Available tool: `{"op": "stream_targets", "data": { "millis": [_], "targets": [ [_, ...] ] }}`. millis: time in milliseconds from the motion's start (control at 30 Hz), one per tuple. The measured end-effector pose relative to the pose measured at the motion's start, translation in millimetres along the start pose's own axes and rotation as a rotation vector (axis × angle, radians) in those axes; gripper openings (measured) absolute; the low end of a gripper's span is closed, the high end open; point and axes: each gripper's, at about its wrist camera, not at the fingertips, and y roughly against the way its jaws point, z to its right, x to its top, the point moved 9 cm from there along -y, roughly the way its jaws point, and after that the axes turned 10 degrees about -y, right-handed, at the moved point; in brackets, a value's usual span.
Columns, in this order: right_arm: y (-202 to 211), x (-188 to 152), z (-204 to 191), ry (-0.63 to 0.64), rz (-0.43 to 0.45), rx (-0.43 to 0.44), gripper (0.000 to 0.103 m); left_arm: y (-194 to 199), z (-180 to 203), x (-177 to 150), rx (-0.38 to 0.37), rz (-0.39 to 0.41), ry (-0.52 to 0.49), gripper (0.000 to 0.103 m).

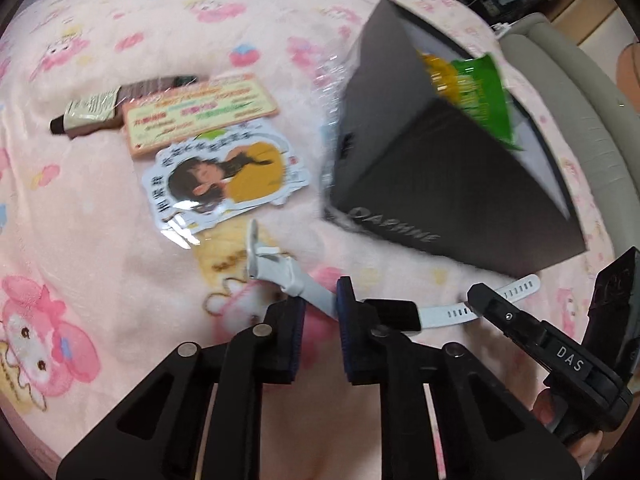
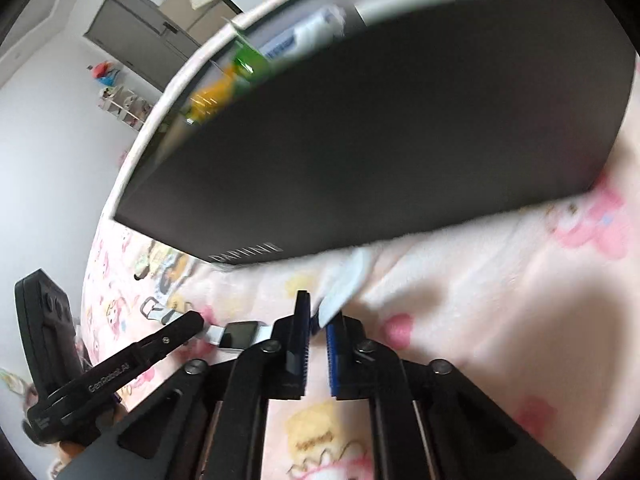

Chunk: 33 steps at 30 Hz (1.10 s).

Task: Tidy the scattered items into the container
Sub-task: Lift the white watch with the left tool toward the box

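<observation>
Currently, the dark box (image 1: 440,184) serving as container sits on the pink printed blanket (image 1: 120,248), a green snack packet (image 1: 480,92) already poking out of its open top. The white watch (image 1: 400,314) lies on the blanket just in front of the box's lettered wall. The left claw (image 1: 320,316) is clamped on the strap to one side of the watch face; the right claw (image 2: 316,336) is closed on the perforated strap end at the other side, seemingly with a bit of white tissue or wrapper (image 2: 344,284) beside it.

Recommendation for this step: lift both strap ends together and level, clear the box wall before moving over the opening, and release only once the watch hangs inside, as the slim strap could slip from the pads.

Remaining loose, on the far side of the watch from the box: a cartoon sticker (image 1: 228,176), a printed card (image 1: 200,112) and a brown tube (image 1: 92,114).

Limits of inspection: the box interior is mostly hidden; both views are motion-blurred; the right claw's exact hold on the strap is hard to confirm.
</observation>
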Motion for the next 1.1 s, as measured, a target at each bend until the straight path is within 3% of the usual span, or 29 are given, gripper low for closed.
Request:
{"op": "stream_targets", "data": {
  "millis": [167, 300, 500, 767, 900, 1000, 1100],
  "targets": [
    [38.0, 7.6, -18.7, 0.066, 0.062, 0.013, 0.003, 26.1, 22.1, 5.1, 0.007, 0.053, -0.06, 0.009],
    [53.3, 16.0, -26.1, 0.09, 0.094, 0.016, 0.003, 63.3, 16.3, 4.3, -0.01, 0.087, -0.091, 0.009],
    [65.4, 29.8, -35.8, 0.109, 0.123, 0.042, 0.003, 54.4, 61.8, 31.3, -0.01, 0.112, -0.155, 0.009],
    [48.5, 19.6, -18.3, 0.064, 0.059, 0.03, 0.003, 49.1, 45.7, 20.8, 0.001, 0.06, -0.115, 0.009],
    [56.7, 24.6, -26.3, 0.095, 0.086, 0.038, 0.003, 58.7, 63.7, 31.2, -0.011, 0.092, -0.153, 0.009],
    [57.3, 28.6, -30.9, 0.125, 0.094, 0.026, 0.003, 48.4, 64.5, 27.7, 0.014, 0.063, -0.152, 0.009],
    [41.5, 16.9, -23.8, 0.103, 0.016, 0.025, 0.003, 33.4, 48.9, 13.3, 0.036, 0.02, -0.104, 0.009]
  ]
}}
